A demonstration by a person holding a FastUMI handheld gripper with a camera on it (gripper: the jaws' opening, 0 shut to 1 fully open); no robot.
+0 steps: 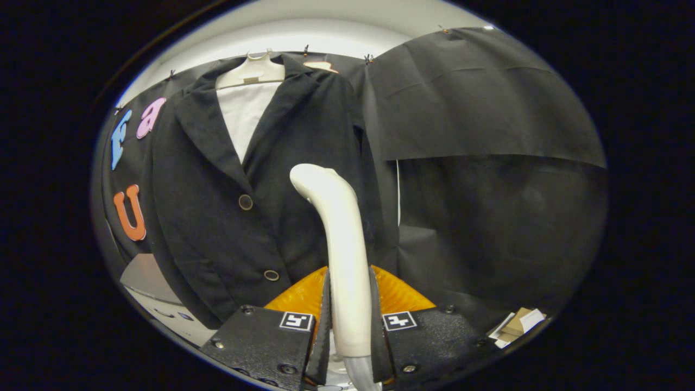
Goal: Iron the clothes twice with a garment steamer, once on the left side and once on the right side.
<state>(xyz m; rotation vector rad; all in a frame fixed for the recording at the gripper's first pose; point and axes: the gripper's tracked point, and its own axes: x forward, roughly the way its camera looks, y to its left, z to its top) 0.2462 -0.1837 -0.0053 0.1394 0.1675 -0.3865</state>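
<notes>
Gripper [350, 320] fingers clench the steamer [339, 239] handle; its head meets the jacket [217, 217] front. Glide slowly, keeping light contact.

No legible text or labels.

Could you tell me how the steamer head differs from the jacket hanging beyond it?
The steamer head is pale, smooth and rigid, clamped upright in the claw; the jacket is dark, soft cloth, hanging on a hanger beyond the fingers. The steamer head is narrow; the jacket is broad, with two buttons.
</notes>
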